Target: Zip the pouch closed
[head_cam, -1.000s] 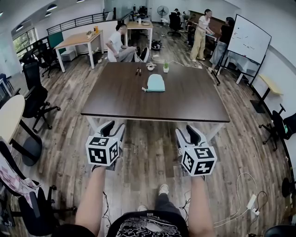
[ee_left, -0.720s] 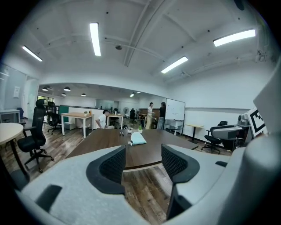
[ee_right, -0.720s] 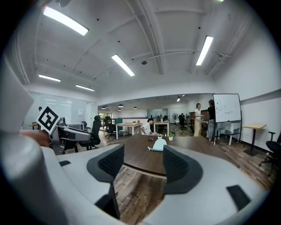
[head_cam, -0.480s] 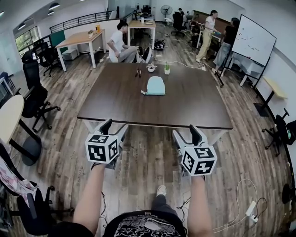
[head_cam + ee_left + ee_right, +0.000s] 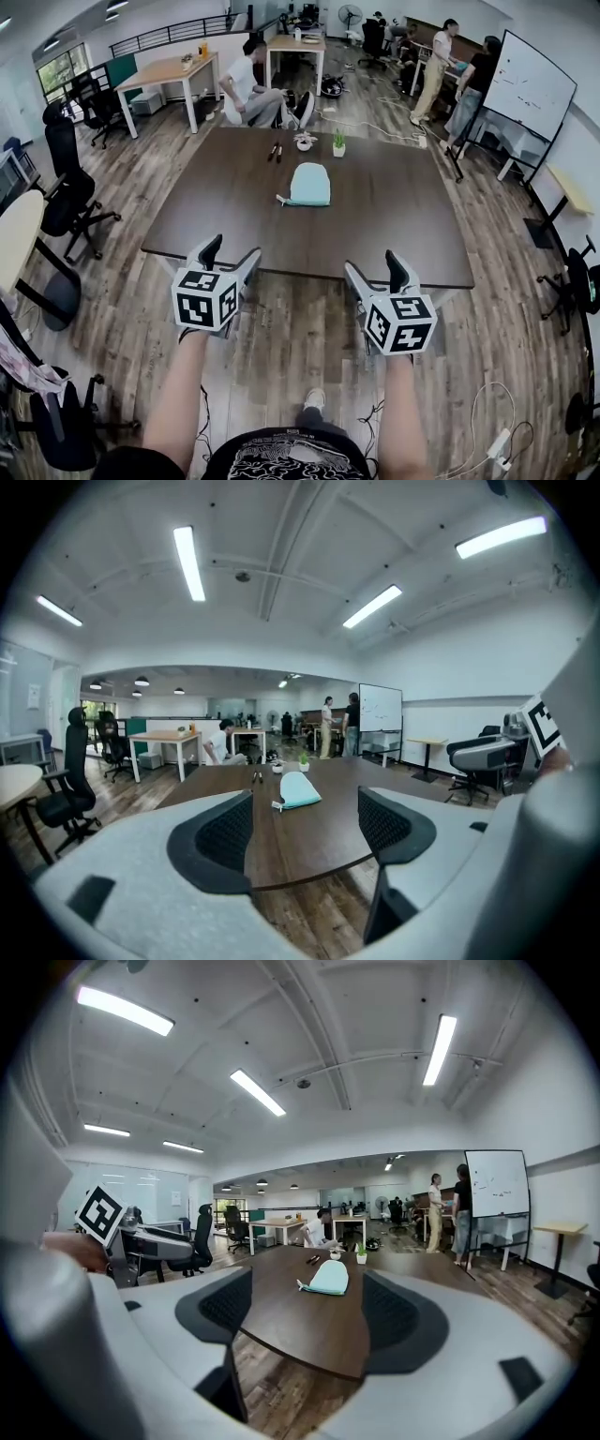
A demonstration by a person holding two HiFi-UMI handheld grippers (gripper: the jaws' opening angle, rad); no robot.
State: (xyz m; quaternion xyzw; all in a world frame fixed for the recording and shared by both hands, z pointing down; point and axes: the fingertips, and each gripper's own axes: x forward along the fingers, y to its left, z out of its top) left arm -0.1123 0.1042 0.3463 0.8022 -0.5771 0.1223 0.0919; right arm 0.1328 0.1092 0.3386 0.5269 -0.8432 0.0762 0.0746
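The pouch (image 5: 309,184) lies mid-way across the table (image 5: 394,234), long axis square to the near edge. The left gripper (image 5: 230,255) and right gripper (image 5: 375,272) hover at that edge, equally near it. Their jaws have just opened wide and are empty.

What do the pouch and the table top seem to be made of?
Pouch: probably soft fabric, pale teal, matte; it lies rounded and slightly puffed. Table top: dark brown, smooth, faint sheen; wood or wood-look laminate, I cannot tell which.
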